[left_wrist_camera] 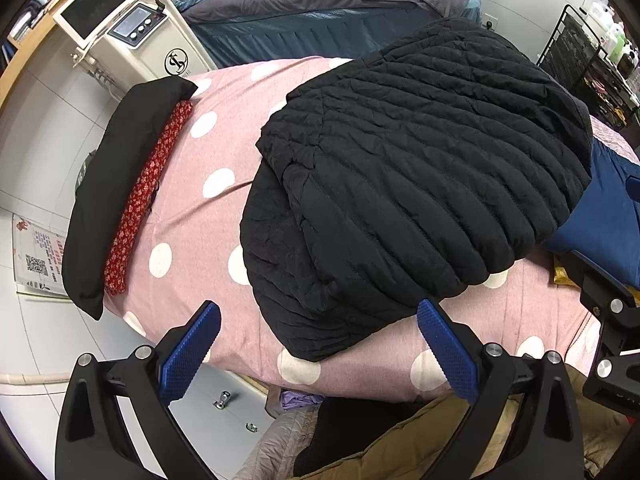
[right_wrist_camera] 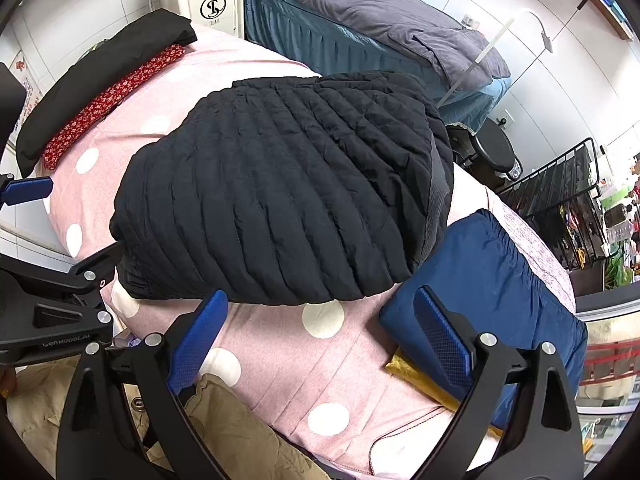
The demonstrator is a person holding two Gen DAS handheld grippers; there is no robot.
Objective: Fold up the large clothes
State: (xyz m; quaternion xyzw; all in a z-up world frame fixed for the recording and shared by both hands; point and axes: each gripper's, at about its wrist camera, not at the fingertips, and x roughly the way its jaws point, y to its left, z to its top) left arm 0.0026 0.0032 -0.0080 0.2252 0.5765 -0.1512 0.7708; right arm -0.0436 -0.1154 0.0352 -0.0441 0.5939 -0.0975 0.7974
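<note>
A black quilted puffer jacket (left_wrist_camera: 420, 176) lies folded into a compact bundle on the pink polka-dot bed cover (left_wrist_camera: 200, 168); it also shows in the right wrist view (right_wrist_camera: 280, 192). My left gripper (left_wrist_camera: 320, 320) is open and empty, hovering just in front of the jacket's near edge. My right gripper (right_wrist_camera: 320, 308) is open and empty, just in front of the jacket's near right edge, over the pink cover (right_wrist_camera: 320, 372). Part of the left gripper (right_wrist_camera: 52, 292) shows at the left edge of the right wrist view.
A black folded garment (left_wrist_camera: 108, 184) and a red floral one (left_wrist_camera: 148, 196) lie along the bed's left edge. A blue folded garment (right_wrist_camera: 500, 300) over a gold piece (right_wrist_camera: 416, 376) lies to the right. A khaki garment (right_wrist_camera: 232, 432) hangs at the near edge. A white machine (left_wrist_camera: 136, 36), another bed (right_wrist_camera: 380, 12) and a black rack (right_wrist_camera: 568, 192) stand behind.
</note>
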